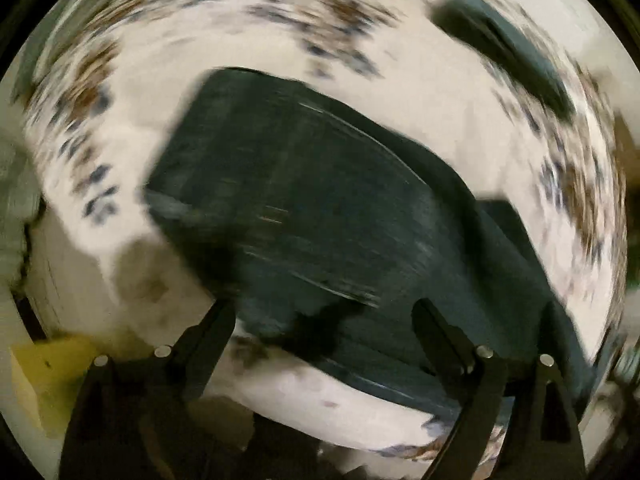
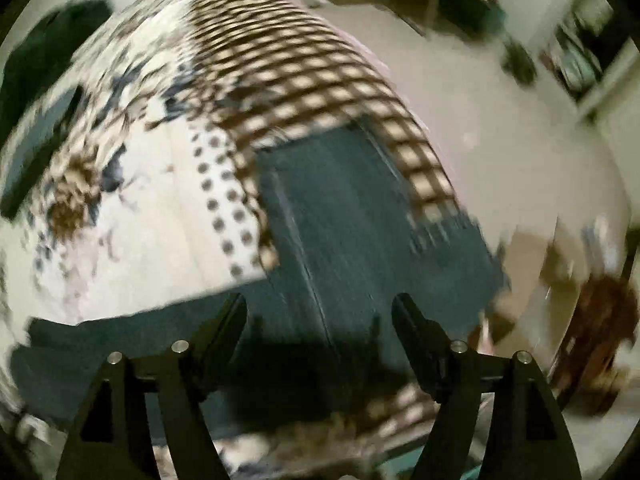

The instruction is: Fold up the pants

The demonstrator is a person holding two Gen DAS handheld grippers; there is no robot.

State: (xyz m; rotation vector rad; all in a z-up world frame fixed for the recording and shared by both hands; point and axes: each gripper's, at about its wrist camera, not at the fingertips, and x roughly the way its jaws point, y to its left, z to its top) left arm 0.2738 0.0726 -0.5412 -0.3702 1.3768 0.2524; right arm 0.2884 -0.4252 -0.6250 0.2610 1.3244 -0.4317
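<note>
While both the left tool (image 1: 322, 316) and right tool (image 2: 320, 312) are spread and empty, the pants (image 1: 304, 216) should be gripped at matching edges; tension kept even.

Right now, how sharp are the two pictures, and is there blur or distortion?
Left wrist view: strong motion blur smears the dark pants and the patterned bedcover; only the left tool is crisp. Right wrist view: similar blur, fisheye bending, sharp right tool.

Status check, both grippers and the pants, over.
Left gripper open, right gripper open, neither gripping. Dark pants flat on patterned bedspread. Frames blurred; nothing seen blocking.
</note>
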